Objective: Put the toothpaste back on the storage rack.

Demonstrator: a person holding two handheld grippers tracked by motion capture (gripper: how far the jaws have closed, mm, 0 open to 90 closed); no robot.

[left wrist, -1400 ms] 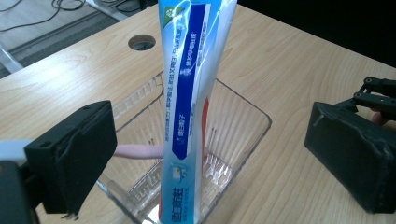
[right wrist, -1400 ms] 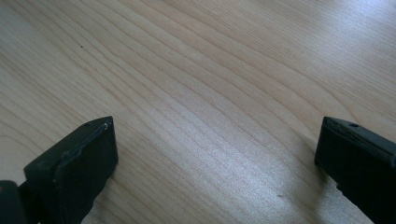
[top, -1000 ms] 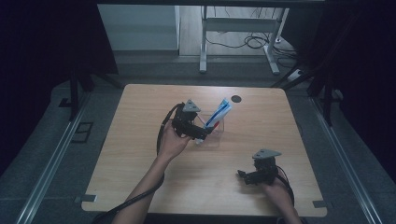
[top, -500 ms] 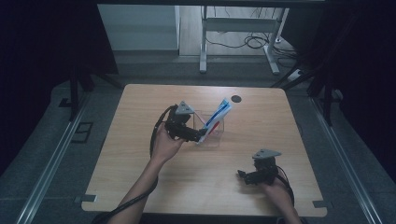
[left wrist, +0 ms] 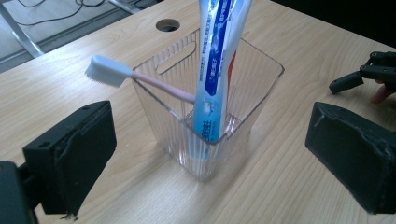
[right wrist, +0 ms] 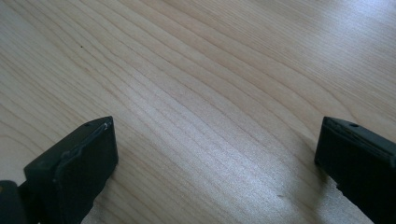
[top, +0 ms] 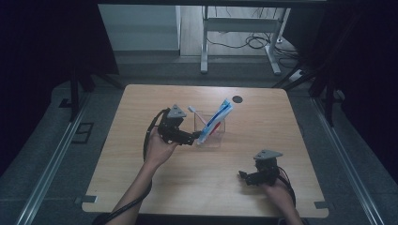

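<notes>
While both tongs, left [left wrist: 210,154] and right [right wrist: 215,168], gape wide and empty, closing carelessly on the cup [left wrist: 205,102] could tip it, spilling toothbrush [left wrist: 135,77] and tube [left wrist: 217,60].

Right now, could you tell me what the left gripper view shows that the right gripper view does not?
The left gripper view has a clear ribbed holder standing on the wooden table, with a pink toothbrush and a blue-and-white toothpaste tube leaning in it, a round hole in the tabletop behind, and the right gripper far off. The right gripper view offers bare wood grain between its fingers. Both share the table and wide-open black fingers holding nothing.
</notes>
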